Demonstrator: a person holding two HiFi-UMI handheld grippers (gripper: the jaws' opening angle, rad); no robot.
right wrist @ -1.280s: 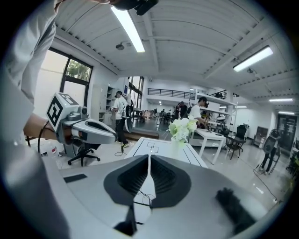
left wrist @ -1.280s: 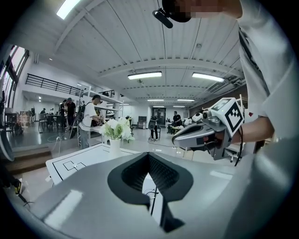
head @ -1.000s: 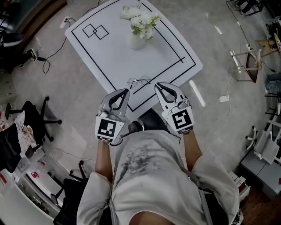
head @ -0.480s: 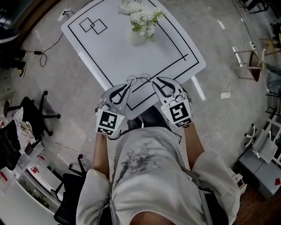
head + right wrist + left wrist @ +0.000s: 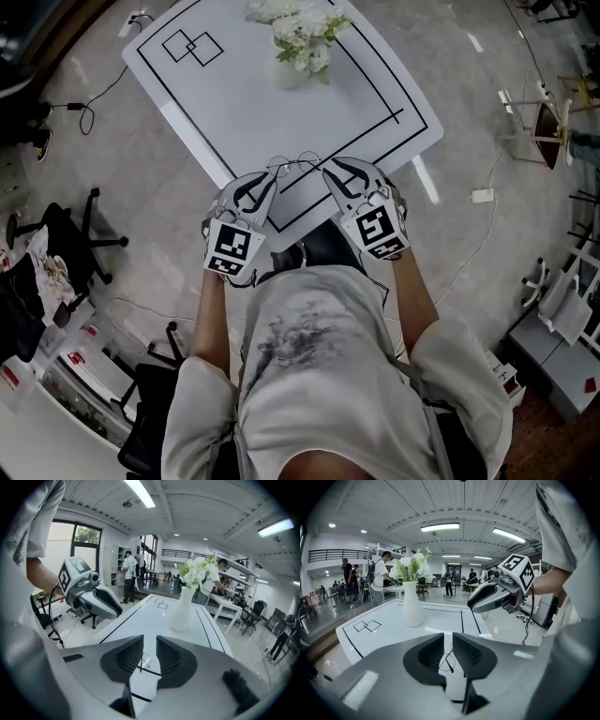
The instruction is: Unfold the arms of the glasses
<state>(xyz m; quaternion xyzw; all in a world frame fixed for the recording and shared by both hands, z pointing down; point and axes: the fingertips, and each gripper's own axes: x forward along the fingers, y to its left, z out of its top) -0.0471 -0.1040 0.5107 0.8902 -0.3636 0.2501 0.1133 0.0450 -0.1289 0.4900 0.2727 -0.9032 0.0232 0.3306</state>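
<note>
Thin-rimmed glasses (image 5: 295, 167) lie on the white tabletop (image 5: 234, 103), close to its near edge. My left tool (image 5: 267, 178) hovers just left of the glasses, its jaws a narrow gap apart with nothing between them. My right tool (image 5: 333, 169) hangs just right of the glasses, jaws opening and gripping nothing. A vase of white flowers (image 5: 292, 66) stands well beyond the glasses.

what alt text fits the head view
From above, a person holds the left gripper and right gripper either side of glasses near the edge of a white table; the right jaws are opening, empty. A flower vase stands beyond.
</note>
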